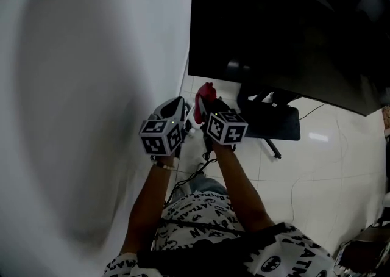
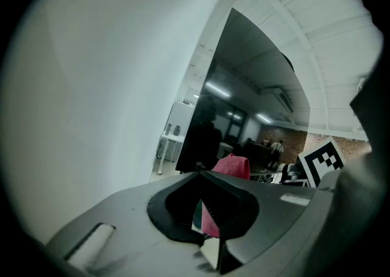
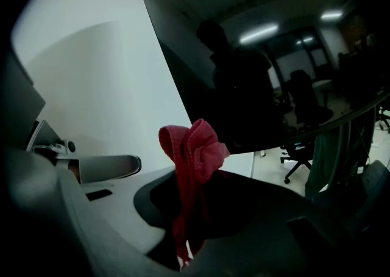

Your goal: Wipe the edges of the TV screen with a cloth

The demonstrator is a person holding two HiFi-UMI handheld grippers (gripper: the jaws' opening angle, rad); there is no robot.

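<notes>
Red cloth (image 3: 195, 144): pinched in right hand-held gripper (image 3: 186, 178), bunched near the TV screen (image 1: 286, 25) lower-left corner, apparently not touching. Left hand-held gripper (image 2: 201, 175): pressed together, empty. Risk: little cloth protrudes, so bare jaw tips may scrape the edge.

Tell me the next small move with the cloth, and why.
Probably lift the right gripper until the red cloth meets the TV at its lower left corner: the jaws grip the cloth, yet it sits below the screen edge, apparently not touching.
</notes>
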